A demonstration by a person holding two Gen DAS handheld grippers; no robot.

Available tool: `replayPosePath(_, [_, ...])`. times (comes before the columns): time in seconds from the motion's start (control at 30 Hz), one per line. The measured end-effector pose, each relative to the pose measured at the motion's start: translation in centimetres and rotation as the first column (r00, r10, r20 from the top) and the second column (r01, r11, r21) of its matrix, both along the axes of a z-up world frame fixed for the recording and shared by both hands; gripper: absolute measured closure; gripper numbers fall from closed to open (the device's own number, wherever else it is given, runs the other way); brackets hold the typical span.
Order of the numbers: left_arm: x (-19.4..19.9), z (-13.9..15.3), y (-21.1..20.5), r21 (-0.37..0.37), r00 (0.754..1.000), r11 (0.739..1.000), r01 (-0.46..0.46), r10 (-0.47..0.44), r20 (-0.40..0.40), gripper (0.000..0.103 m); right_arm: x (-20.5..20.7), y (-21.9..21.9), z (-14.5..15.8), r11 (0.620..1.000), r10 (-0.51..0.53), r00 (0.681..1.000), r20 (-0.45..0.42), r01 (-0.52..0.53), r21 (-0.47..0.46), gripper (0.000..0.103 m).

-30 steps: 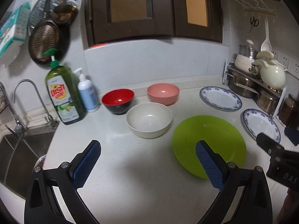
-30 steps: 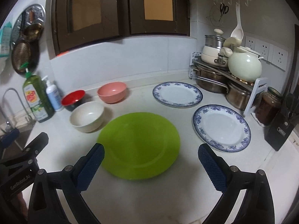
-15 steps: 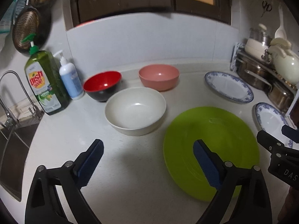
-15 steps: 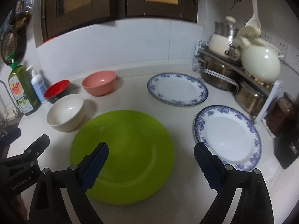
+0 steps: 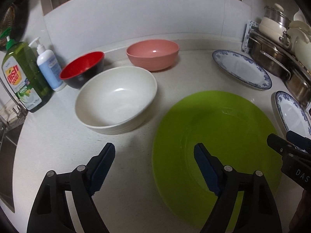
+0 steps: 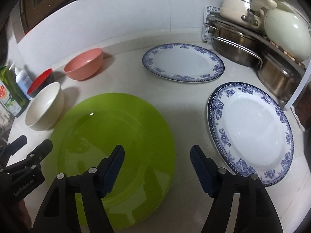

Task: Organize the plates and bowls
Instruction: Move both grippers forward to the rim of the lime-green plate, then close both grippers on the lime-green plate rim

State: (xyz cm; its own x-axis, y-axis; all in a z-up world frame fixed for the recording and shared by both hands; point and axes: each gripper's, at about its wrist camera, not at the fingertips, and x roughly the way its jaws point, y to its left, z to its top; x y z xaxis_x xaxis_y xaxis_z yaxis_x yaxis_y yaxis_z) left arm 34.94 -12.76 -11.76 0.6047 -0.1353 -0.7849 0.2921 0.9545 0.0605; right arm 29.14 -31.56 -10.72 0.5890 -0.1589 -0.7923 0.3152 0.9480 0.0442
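Left gripper [image 5: 153,161] and right gripper [image 6: 156,160], fingers apart, gripping nothing, poised over green plate [image 6: 108,147]; 3 bowls behind, 2 blue-rimmed plates alongside.

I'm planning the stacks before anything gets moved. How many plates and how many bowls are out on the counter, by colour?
Green plate: 1
Blue-and-white plates: 2
White bowl: 1
Red bowl: 1
Pink bowl: 1
Total: 3 plates, 3 bowls, 6 pieces.
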Motion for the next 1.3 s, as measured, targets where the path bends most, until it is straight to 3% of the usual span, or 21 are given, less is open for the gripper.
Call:
replayPosePath(0.37, [1.8, -1.4, -0.6, -0.002, 0.993, 1.0, 0.017, -0.017, -0.12, 0.04, 1.8, -0.8, -1.2, 0.999, 0.017, 0.997, -0.077, -0.013, 0.053, 0.045])
replayPosePath(0.8, [2.4, -1.7, -0.8, -0.035, 0.978, 0.998, 0.054, -0.059, -0.2, 0.063, 2.7, -1.1, -2.3, 0.994, 0.028, 0.986, -0.162, -0.01, 0.107, 0.059])
replayPosePath(1.3, [1.2, -1.0, -0.2, -0.029, 0.98, 0.998, 0.052, -0.057, -0.192, 0.065, 2.5, -0.4, -1.9, 0.996, 0.047, 0.972, -0.232, -0.029, 0.081, 0.061])
